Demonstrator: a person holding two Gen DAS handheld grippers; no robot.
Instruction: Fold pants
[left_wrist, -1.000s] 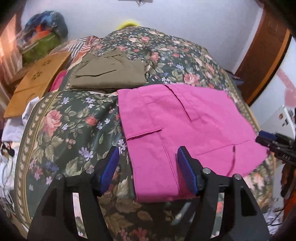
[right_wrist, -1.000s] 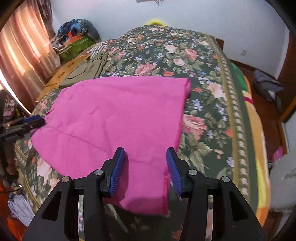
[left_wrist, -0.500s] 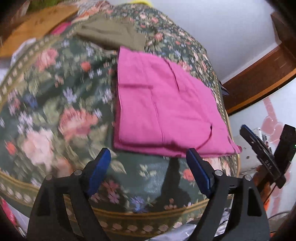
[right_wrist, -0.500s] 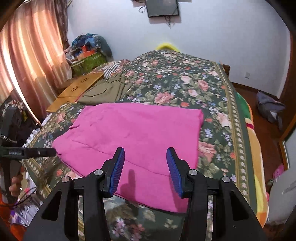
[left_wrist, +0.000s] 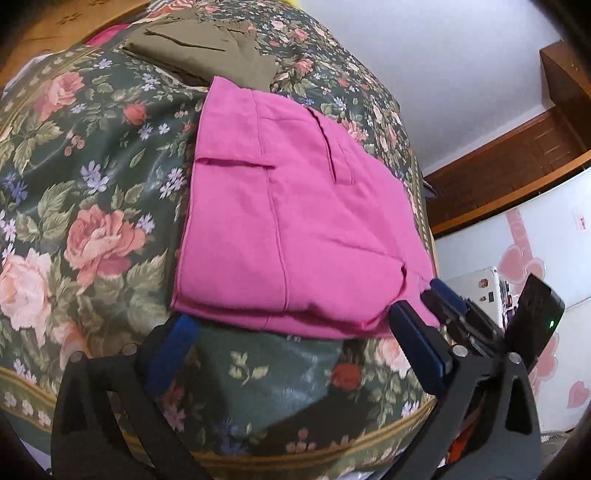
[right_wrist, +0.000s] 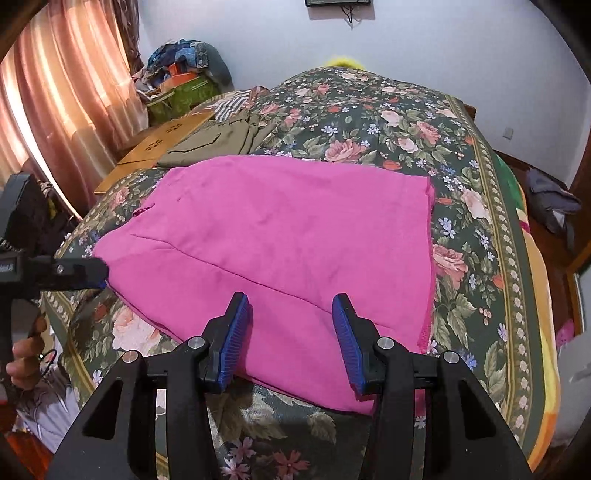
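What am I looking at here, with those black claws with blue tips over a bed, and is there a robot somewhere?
There is no robot: a person holds a two-finger gripper in each hand, each with a camera looking along its fingers. One picture is from the left gripper, the other from the right gripper. On the floral bedspread lie pink pants, already folded over, with olive pants behind them. Neither gripper holds anything: the left one's jaws have just been opening and now stand wide at the pink pants' near edge, and the right one's stand apart above the cloth. In the right view you can see the person's hand holding the left gripper.
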